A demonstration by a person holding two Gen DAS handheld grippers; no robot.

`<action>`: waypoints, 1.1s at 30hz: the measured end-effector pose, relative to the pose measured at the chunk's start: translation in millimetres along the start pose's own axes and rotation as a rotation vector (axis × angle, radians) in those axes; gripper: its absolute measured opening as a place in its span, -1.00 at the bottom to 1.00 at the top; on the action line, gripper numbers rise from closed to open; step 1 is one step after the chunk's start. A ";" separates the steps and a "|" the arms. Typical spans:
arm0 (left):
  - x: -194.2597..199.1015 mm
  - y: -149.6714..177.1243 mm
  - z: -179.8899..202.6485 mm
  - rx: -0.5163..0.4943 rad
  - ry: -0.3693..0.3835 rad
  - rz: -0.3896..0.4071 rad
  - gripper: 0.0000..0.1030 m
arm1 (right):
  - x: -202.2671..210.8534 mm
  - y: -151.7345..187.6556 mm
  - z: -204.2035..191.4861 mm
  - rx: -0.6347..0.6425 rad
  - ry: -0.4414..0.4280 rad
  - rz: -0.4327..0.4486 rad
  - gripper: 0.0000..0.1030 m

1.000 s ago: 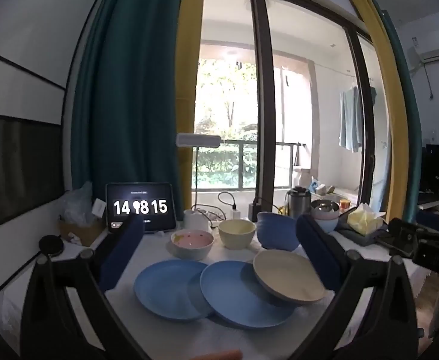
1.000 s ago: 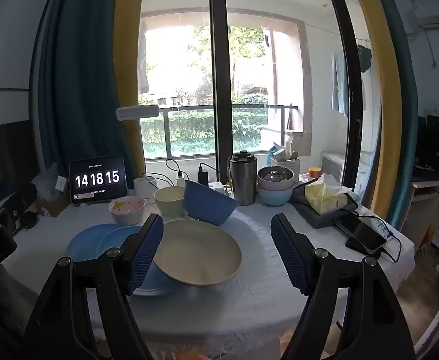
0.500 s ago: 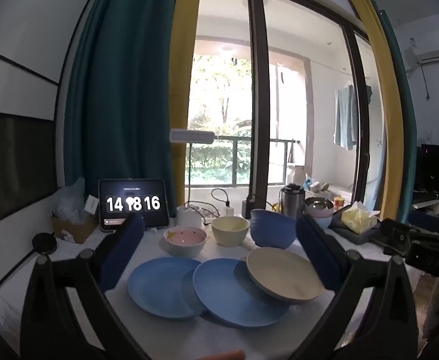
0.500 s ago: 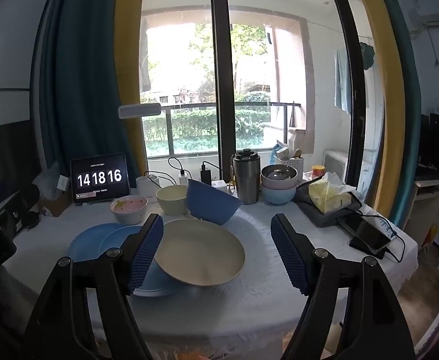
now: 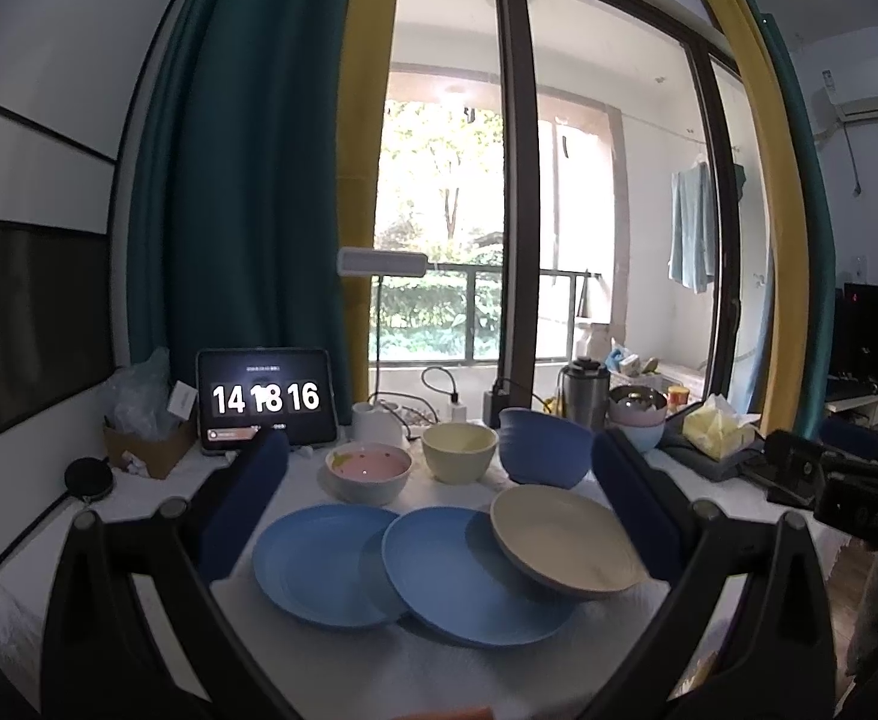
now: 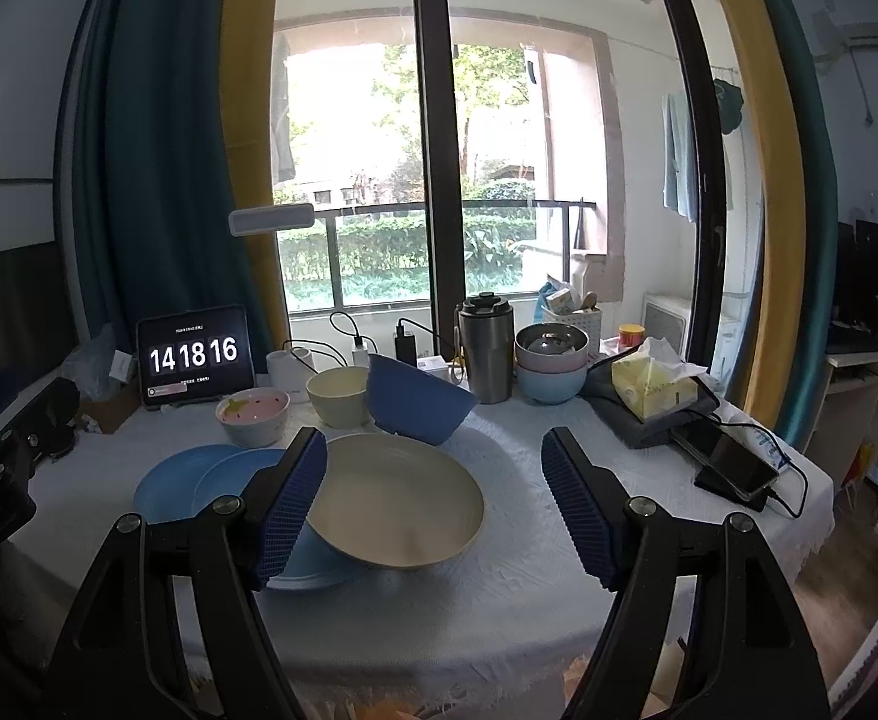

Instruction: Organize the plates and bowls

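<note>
A table [image 6: 529, 546] under a white textured cloth stands before tall glass doors with dark frames, flanked by teal and yellow curtains [image 5: 246, 180]; beyond the glass, a balcony railing and green trees. At the back edge a tablet [image 5: 266, 399] shows 14 18 16; near it a white desk lamp [image 5: 381, 264], a steel tumbler [image 6: 485, 354], a tissue pack [image 6: 652, 381] and a phone [image 6: 733, 462] on a cable. Two blue plates [image 5: 330, 564] overlap on the cloth; a cream plate [image 6: 393, 498] leans tilted on the edge of the right-hand blue one; behind them a pink bowl [image 5: 368, 468], a cream bowl [image 5: 460, 450] and a dark blue bowl [image 6: 417, 399] tipped on its side; two more bowls sit stacked beside the tumbler. The left gripper [image 5: 439, 492] and right gripper [image 6: 435, 507] both hang above the plates, jaws spread wide, gripping nothing.
</note>
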State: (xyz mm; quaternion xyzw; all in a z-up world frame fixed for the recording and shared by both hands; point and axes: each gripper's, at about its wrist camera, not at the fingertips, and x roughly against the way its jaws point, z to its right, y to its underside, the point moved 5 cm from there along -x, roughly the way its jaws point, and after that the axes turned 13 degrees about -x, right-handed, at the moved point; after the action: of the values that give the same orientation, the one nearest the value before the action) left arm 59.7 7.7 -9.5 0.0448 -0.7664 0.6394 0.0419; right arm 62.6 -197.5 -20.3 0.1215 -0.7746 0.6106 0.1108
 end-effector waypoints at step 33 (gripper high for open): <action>-2.7 5.1 0.2 0.009 -0.005 -0.019 0.98 | -1.3 5.1 6.3 -0.009 0.001 -0.007 0.50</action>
State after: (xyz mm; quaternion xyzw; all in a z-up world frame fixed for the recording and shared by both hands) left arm 61.8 8.5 -14.9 0.0538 -0.7631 0.6424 0.0458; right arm 62.0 -202.4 -26.9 0.1235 -0.7767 0.6070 0.1141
